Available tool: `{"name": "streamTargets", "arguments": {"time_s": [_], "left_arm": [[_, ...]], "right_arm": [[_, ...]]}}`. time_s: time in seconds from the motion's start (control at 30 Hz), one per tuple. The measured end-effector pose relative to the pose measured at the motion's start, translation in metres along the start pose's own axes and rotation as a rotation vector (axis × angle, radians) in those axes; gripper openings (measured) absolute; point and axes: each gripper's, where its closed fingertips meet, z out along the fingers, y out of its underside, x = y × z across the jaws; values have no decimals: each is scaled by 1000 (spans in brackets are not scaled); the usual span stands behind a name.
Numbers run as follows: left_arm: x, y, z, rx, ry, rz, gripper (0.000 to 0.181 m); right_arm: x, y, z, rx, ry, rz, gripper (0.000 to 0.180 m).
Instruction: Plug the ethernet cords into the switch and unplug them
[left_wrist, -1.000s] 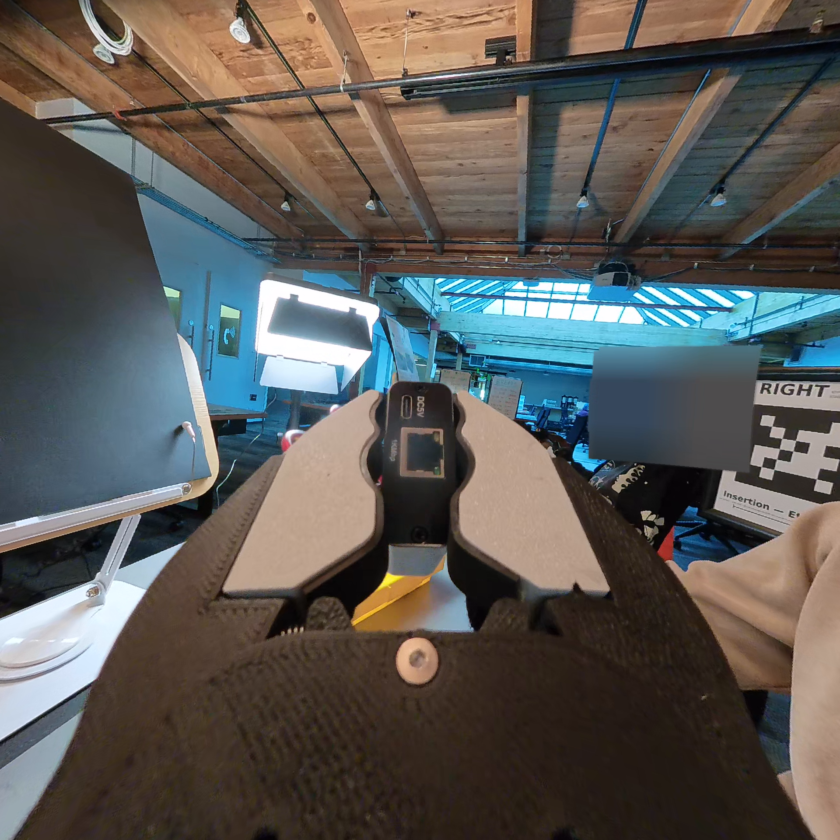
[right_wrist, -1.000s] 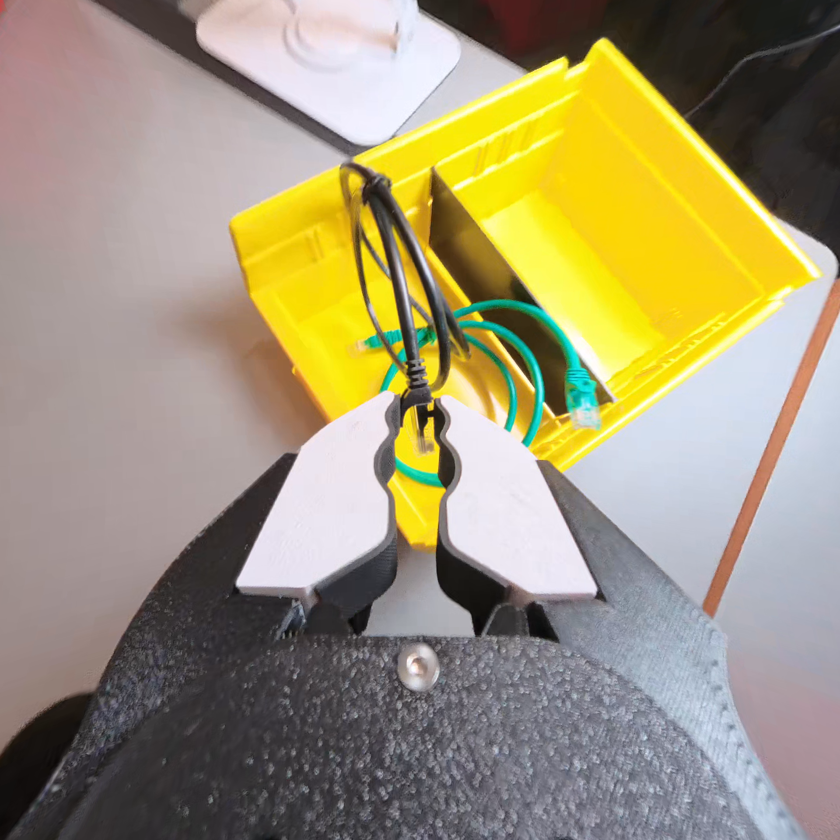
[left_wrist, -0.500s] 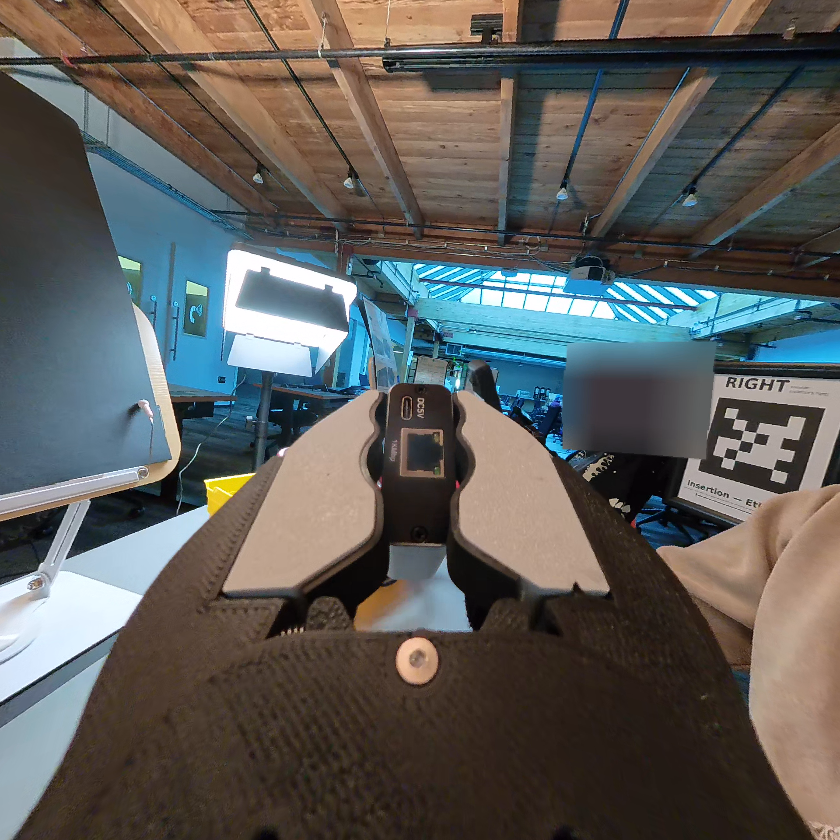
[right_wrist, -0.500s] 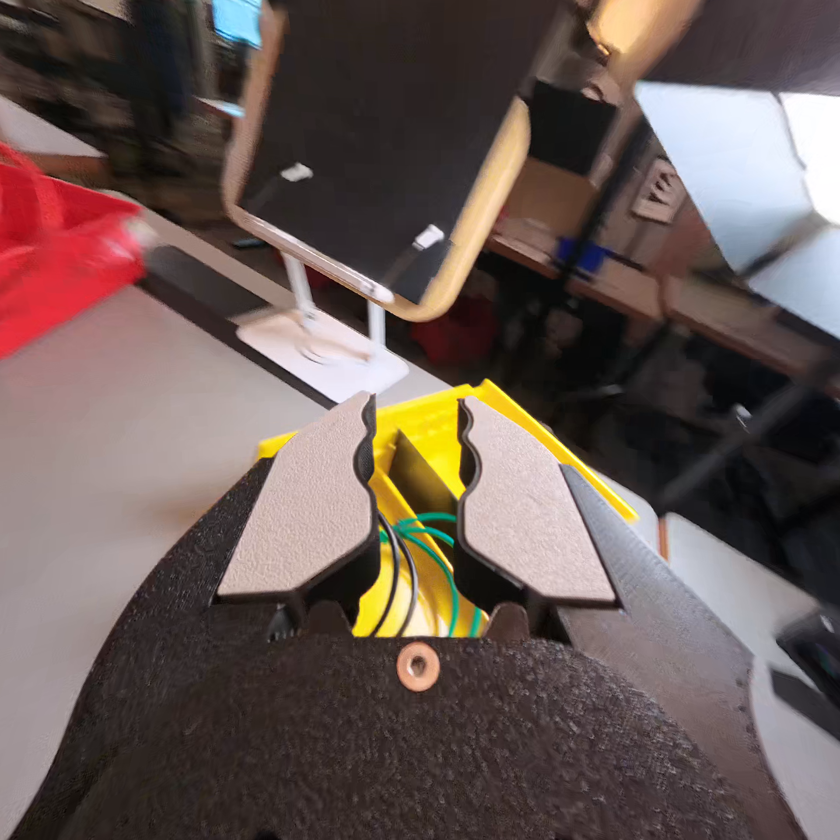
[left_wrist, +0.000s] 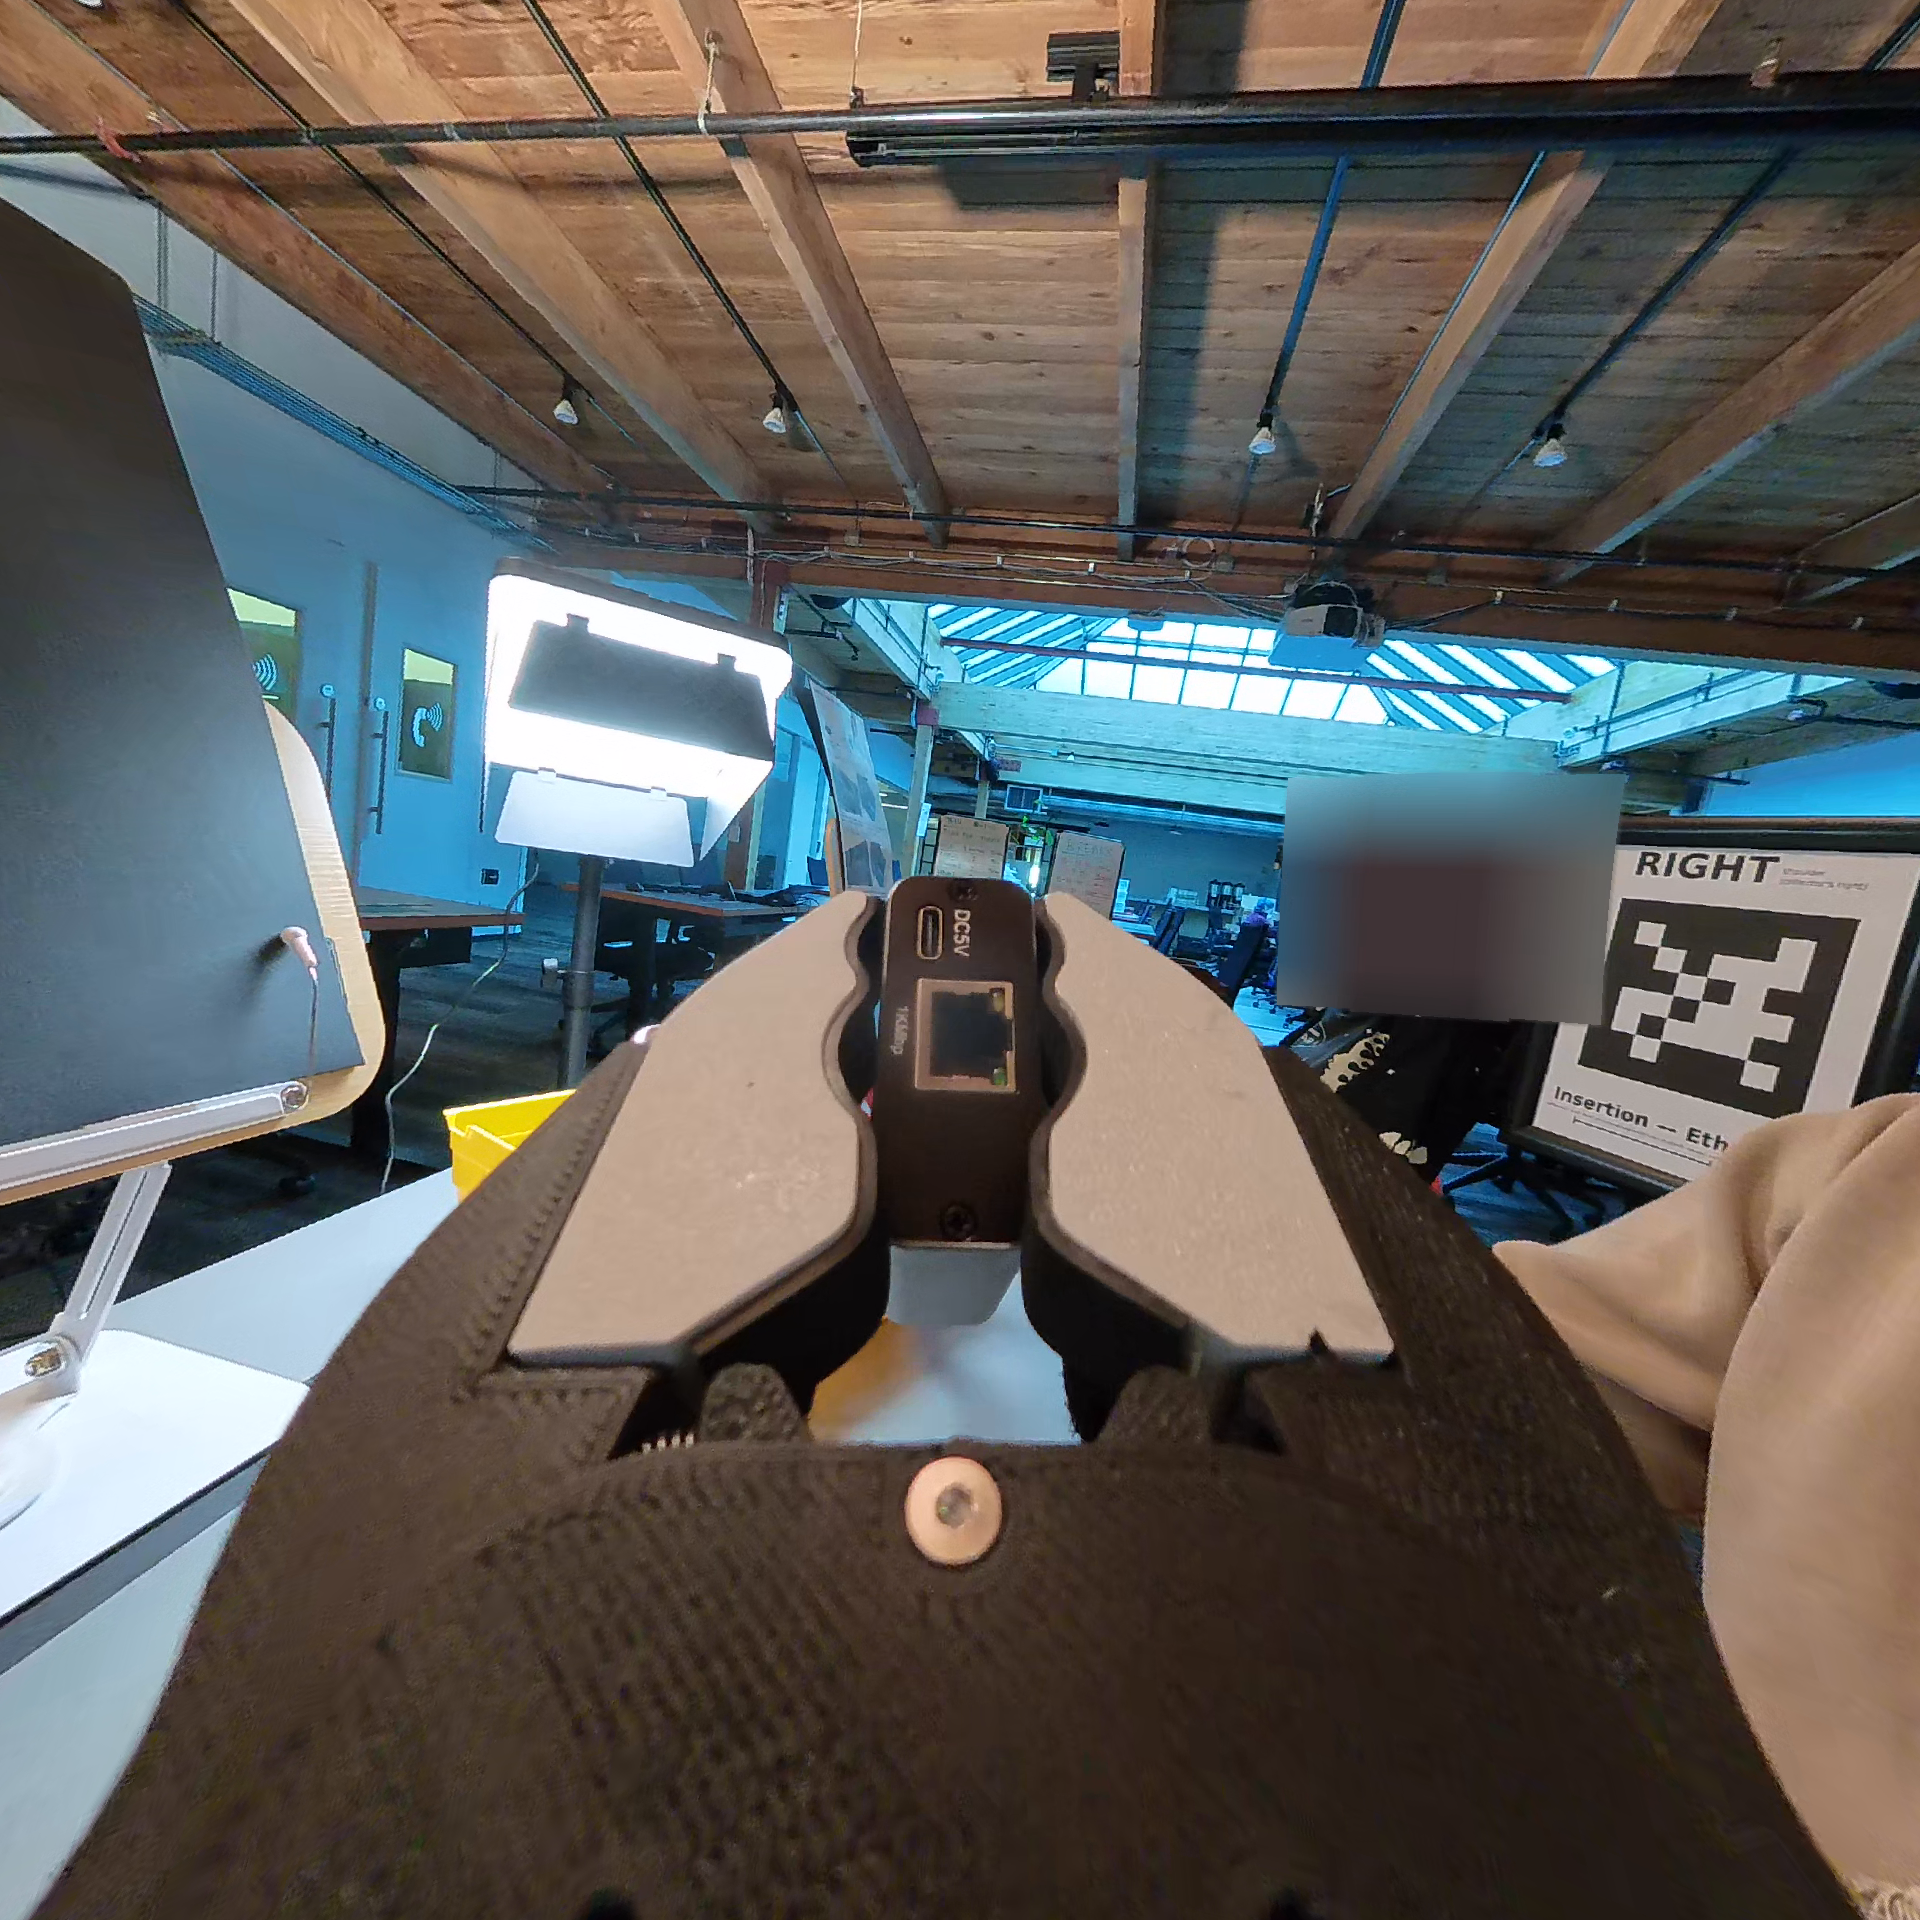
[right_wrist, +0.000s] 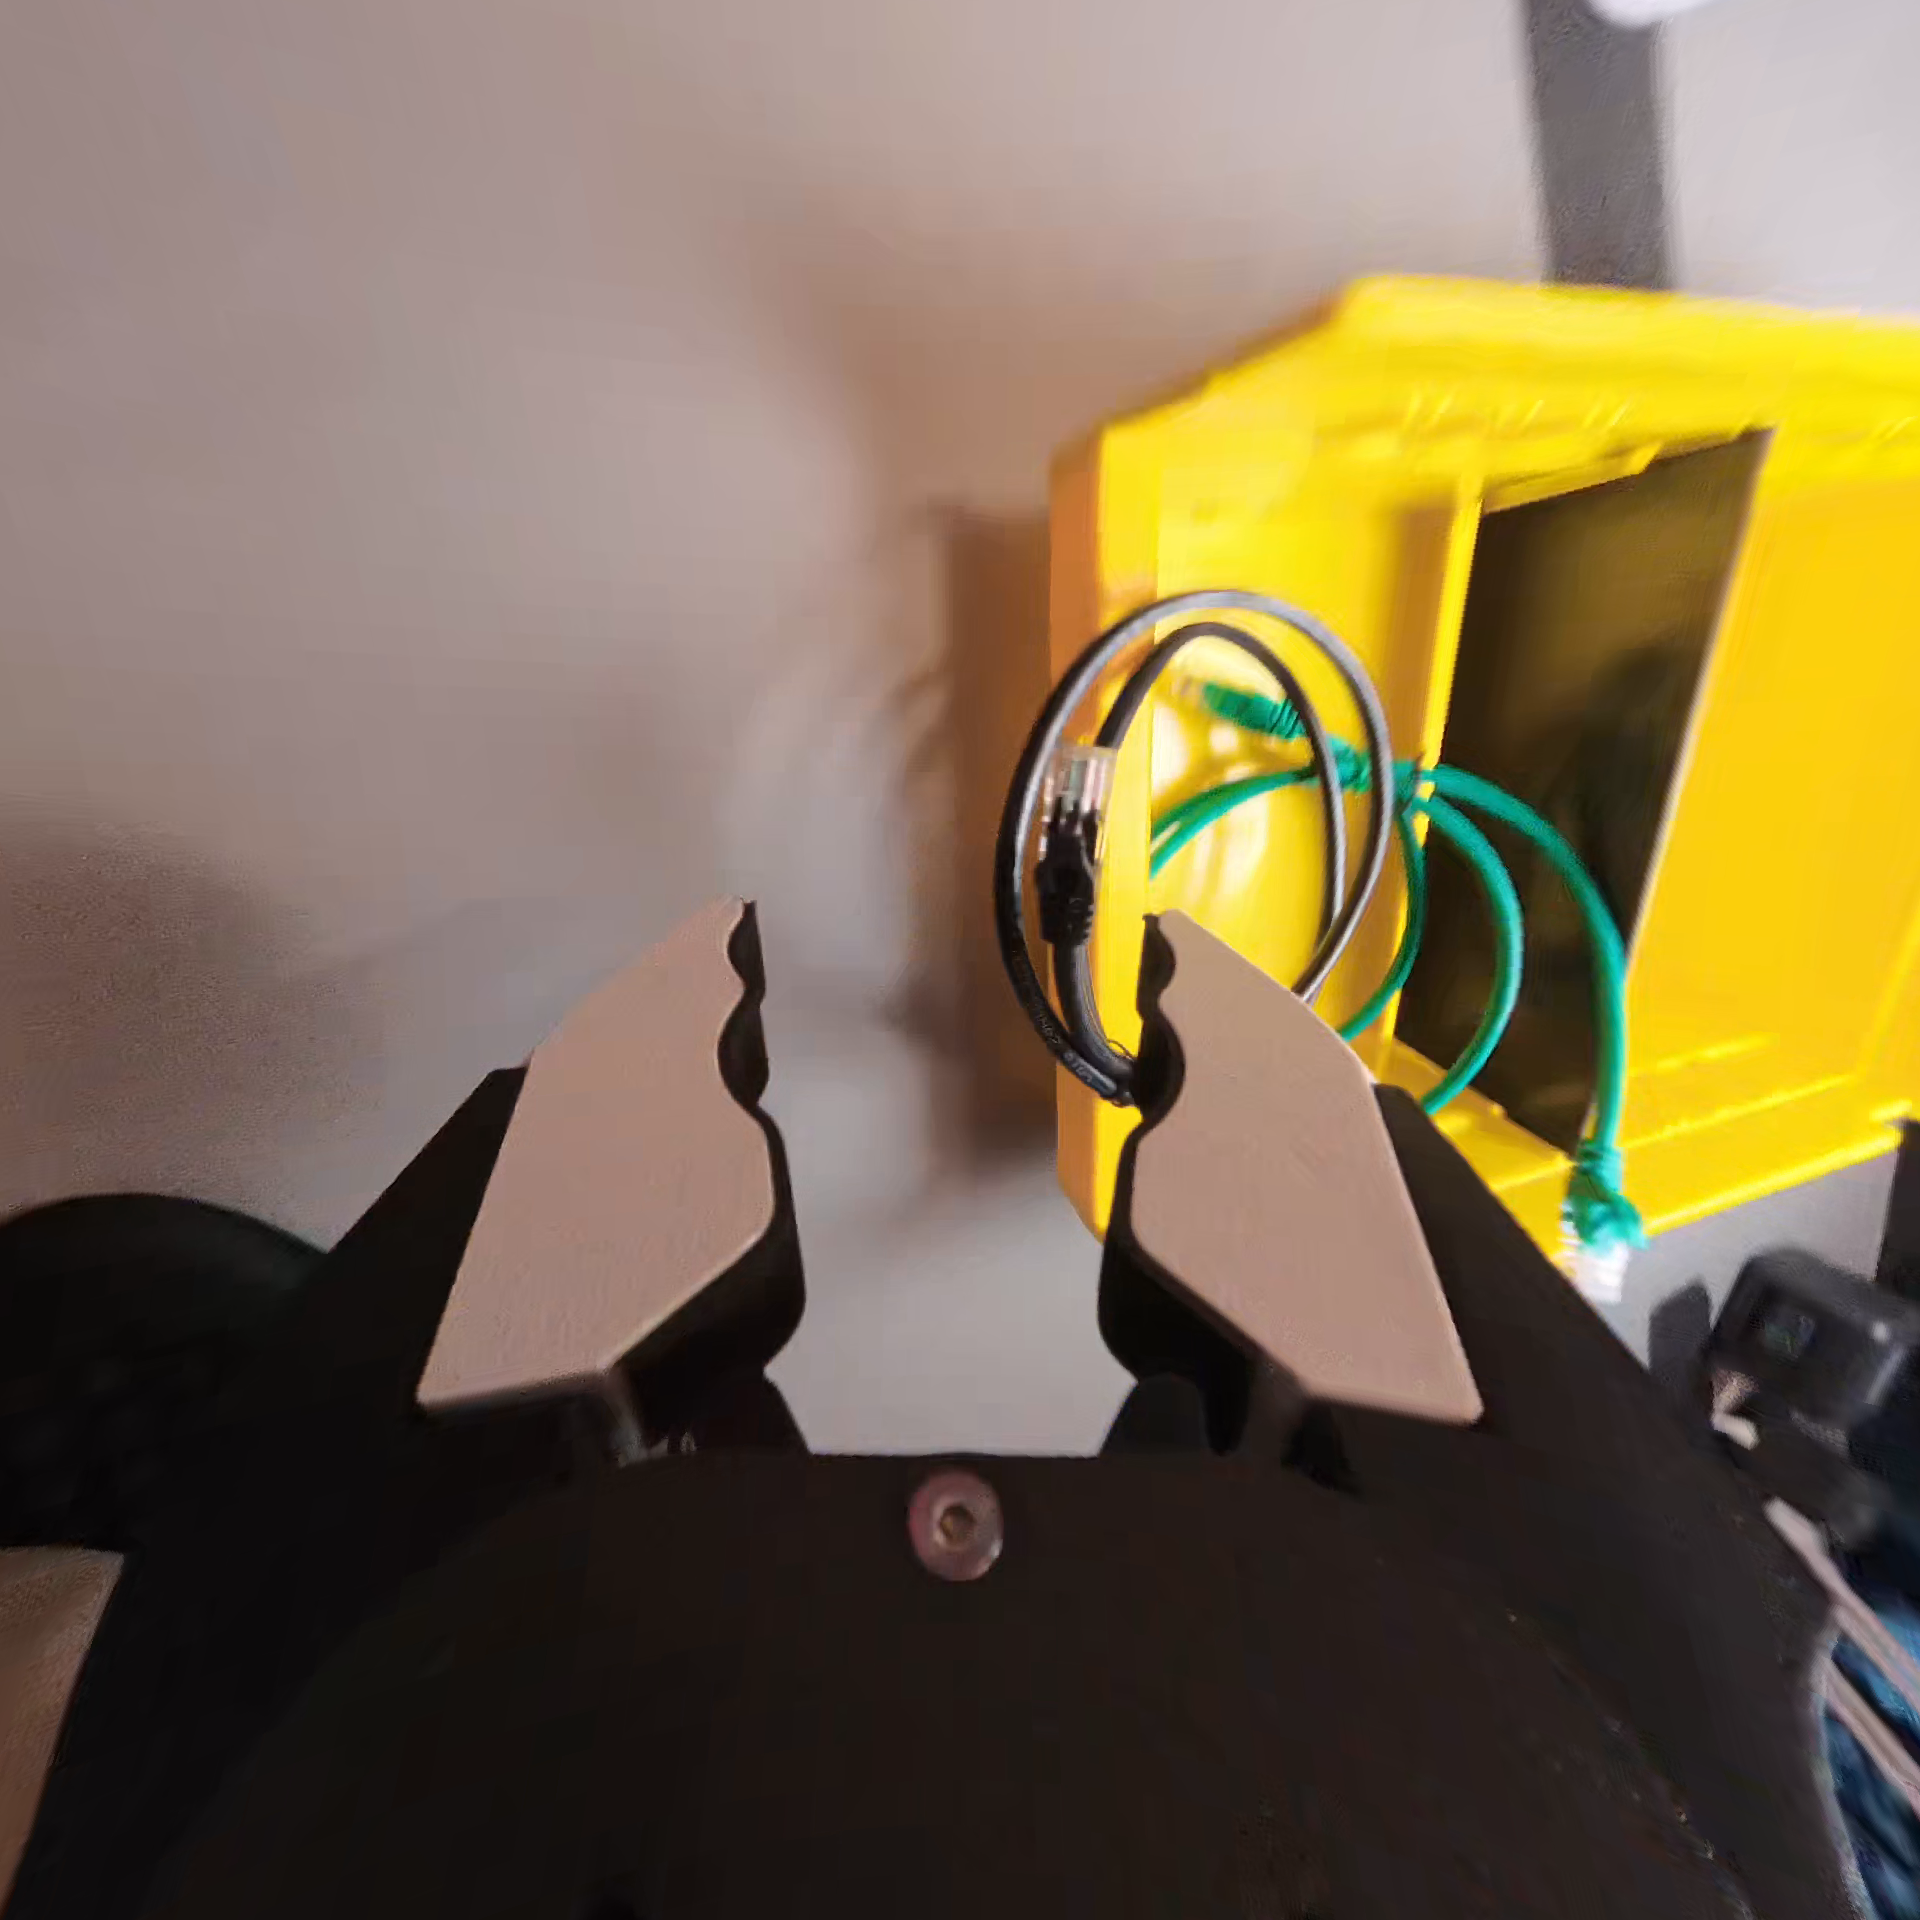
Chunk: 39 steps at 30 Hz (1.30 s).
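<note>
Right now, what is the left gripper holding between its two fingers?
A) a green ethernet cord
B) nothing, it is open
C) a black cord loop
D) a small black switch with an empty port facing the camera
D: in the left wrist view the left gripper is shut on the small black switch, whose port has no plug in it.

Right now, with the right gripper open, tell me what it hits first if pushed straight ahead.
Probably the black ethernet cord: its loop hangs between the fingertips of the right gripper, beside the right finger. Beyond lie the table and, rightward, the yellow bin. Blur leaves depth uncertain.
</note>
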Motion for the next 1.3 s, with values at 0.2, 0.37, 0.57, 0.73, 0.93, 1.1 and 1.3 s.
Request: {"name": "streamTargets", "arguments": {"time_s": [0.2,0.37,0.57,0.73,0.93,1.1,1.3], "left_arm": [[2,-5,-1,-2,1,25,26],[0,-13,-6,18,-6,29,26],[0,-9,-4,12,-4,19,26],[1,-3,-1,-3,3,10,26],[-5,-5,-4,7,-7,-2,26],[-4,-4,-3,6,-6,-6,26],[-2,-3,-2,6,-4,-6,26]], "right_arm": [[24,11,34,-110,80,-19,12],[29,-32,-29,335,47,52,12],[62,-41,-94,903,-251,502,12],[106,-6,-47,966,-405,873,13],[141,31,-26,750,39,904,32],[160,71,-31,520,369,859,36],[165,67,-50,562,452,782,39]]}}
